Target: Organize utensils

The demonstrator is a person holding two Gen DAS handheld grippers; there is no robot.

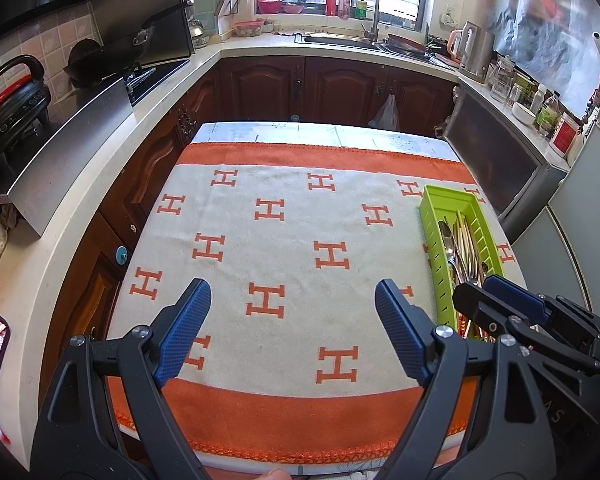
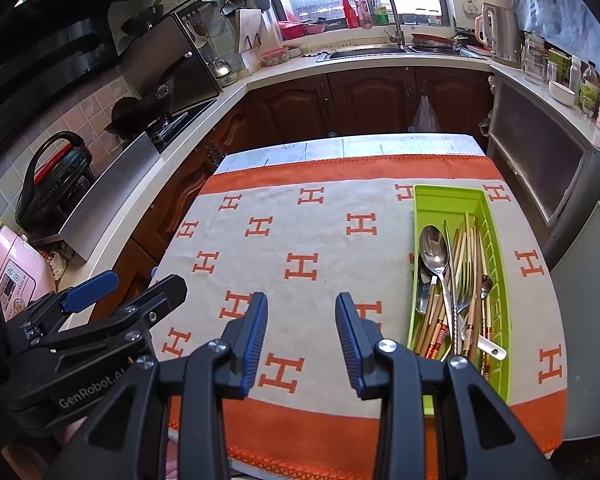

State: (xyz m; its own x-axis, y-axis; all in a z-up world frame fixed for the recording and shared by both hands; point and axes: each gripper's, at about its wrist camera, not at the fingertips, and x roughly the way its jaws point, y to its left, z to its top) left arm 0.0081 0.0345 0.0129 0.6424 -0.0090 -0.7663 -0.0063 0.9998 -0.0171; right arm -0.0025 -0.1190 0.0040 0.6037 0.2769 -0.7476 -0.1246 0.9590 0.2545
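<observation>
Cloth covers the counter; green tray lies at its right edge, holding spoons, fork and chopsticks; left tongs and right tongs hang spread left of the tray, gripping nothing.

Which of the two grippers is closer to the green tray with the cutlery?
The right gripper. It hangs open just left of the tray, close to its near end. The left gripper, also open, is farther left, over the middle of the cloth.
</observation>
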